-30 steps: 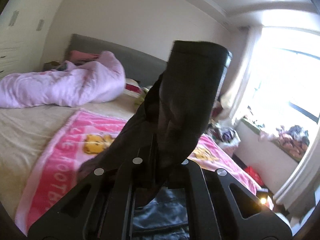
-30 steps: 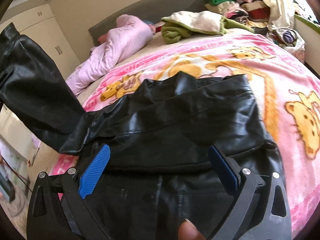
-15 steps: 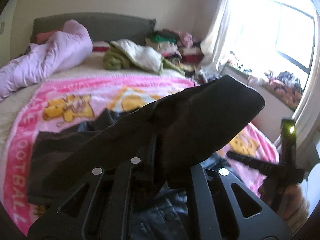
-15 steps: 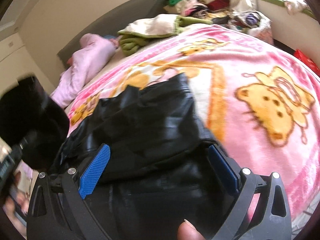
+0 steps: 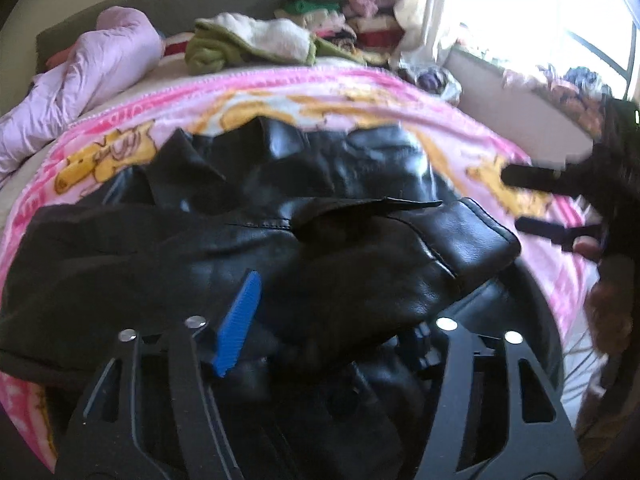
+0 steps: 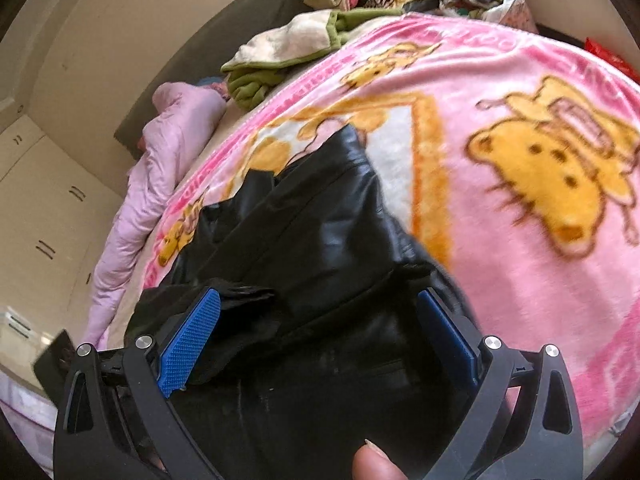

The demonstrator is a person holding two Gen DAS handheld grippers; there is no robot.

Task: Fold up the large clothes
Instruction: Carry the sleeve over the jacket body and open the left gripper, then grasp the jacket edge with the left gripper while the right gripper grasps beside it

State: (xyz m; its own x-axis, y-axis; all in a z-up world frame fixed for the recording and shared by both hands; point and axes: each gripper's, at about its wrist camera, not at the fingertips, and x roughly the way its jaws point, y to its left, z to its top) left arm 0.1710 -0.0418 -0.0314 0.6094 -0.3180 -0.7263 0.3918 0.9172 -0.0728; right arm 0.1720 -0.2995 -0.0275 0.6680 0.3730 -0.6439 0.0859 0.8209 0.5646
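A black leather jacket (image 5: 320,168) lies on the pink cartoon blanket (image 5: 120,136). One sleeve (image 5: 400,264) is folded across its body, the cuff pointing right. My left gripper (image 5: 328,320) is low over that sleeve and its jaws are opening; the sleeve lies loose between them and hides most of the right pad. The left blue pad (image 5: 236,324) stands clear of the leather. My right gripper (image 6: 320,340) is open above the jacket (image 6: 320,240), nothing pressed between its pads. It also shows at the right edge of the left wrist view as the right gripper (image 5: 532,204).
The blanket (image 6: 520,140) covers a bed. A lilac duvet (image 5: 92,72) lies bunched at the back left, a green and white throw (image 5: 248,40) at the headboard, and piled clothes (image 5: 344,12) by the bright window. Wardrobe doors (image 6: 48,208) stand left of the bed.
My left gripper came down with the raised sleeve, laid it across the jacket and opened off it. My right gripper rolled and shifted sideways, staying open.
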